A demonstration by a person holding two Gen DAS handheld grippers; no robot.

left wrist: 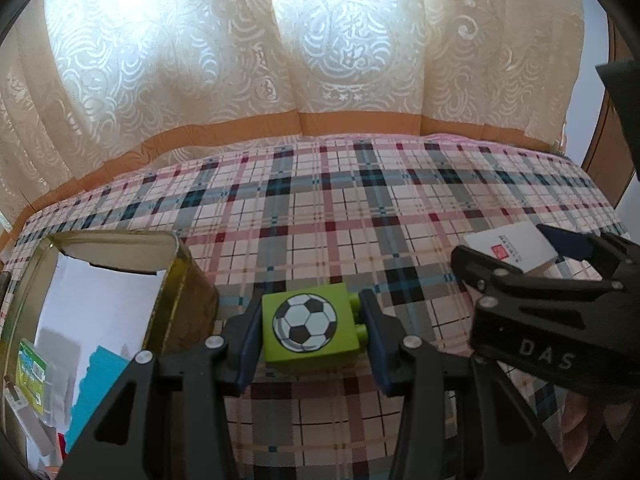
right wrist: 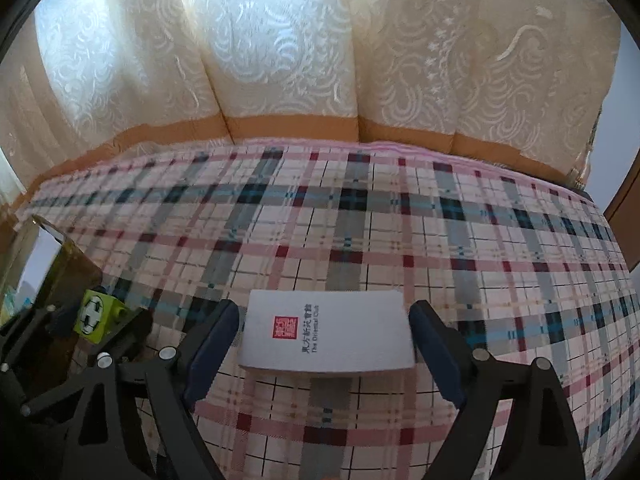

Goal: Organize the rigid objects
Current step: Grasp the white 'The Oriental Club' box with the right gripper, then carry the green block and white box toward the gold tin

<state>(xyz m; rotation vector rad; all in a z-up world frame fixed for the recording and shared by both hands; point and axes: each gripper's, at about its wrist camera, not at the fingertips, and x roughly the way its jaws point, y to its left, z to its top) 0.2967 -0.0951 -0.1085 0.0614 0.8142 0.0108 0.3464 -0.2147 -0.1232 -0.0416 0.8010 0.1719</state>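
Two grippers: left gripper (left wrist: 308, 330) clamps green block (left wrist: 306, 326); right gripper (right wrist: 324, 344) wide, straddling white box (right wrist: 326, 330), tin (left wrist: 176, 280) cropped.

This is a room in a home, most likely a bedroom or living room. A wide soft surface, a bed or a covered table, is spread with a plaid cloth (right wrist: 360, 232) in pink, grey, dark blue and maroon checks, its far edge trimmed in pink. Right behind it hang cream curtains (left wrist: 320, 48) with a woven swirl pattern and an orange band near the hem, daylight glowing through them. At the far right a curved strip of brown wooden furniture or door frame (left wrist: 600, 148) stands against a pale wall.
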